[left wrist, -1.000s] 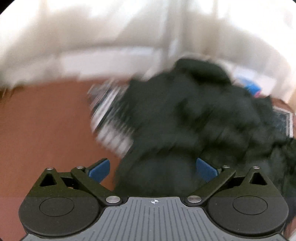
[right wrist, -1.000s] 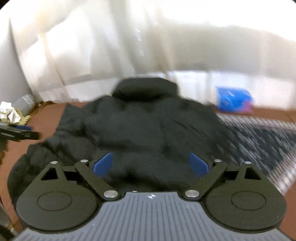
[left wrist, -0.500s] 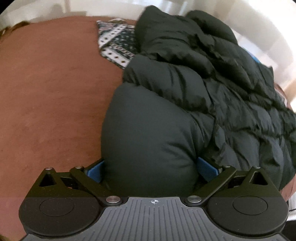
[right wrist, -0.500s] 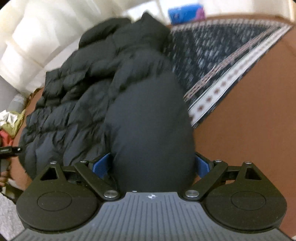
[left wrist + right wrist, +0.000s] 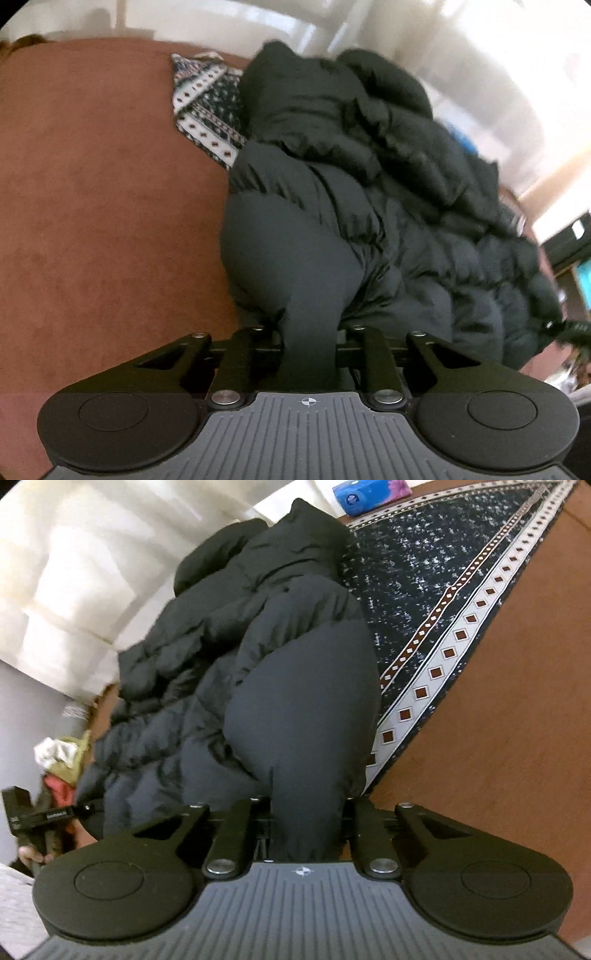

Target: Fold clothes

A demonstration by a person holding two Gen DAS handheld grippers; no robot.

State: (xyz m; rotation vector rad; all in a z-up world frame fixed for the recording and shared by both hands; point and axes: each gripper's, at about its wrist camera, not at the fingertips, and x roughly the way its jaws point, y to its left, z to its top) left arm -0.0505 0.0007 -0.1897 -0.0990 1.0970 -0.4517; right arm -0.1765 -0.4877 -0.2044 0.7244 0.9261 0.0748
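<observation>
A black puffer jacket (image 5: 369,206) lies in a crumpled heap on a reddish-brown surface (image 5: 103,206) that may be a bed or a carpeted floor; I cannot tell which. The left gripper (image 5: 309,332) is clamped on a smooth, rounded end of the jacket, likely a sleeve or a hem corner, with the fabric pinched into a narrow neck between its closed-in fingers and bulging out just beyond them. The right gripper (image 5: 306,805) is clamped the same way on another rounded end of the jacket (image 5: 258,657), the cloth squeezed thin between its fingers and swelling wide above. From each grip the quilted body of the jacket runs away toward the far side, its ridges bunched and folded over each other, with a thicker dark roll, perhaps the collar or hood, at the far end. Under and beside the jacket lies a dark blue patterned cloth (image 5: 443,590) with a pale border of small red diamonds; in the left wrist view only a corner of it (image 5: 207,110) shows past the jacket. Beyond that cloth sits a blue packet (image 5: 369,493) near white curtains (image 5: 92,554). At the left edge of the right wrist view, part of the other handheld device shows beside a small pile of coloured clothes (image 5: 62,764).
</observation>
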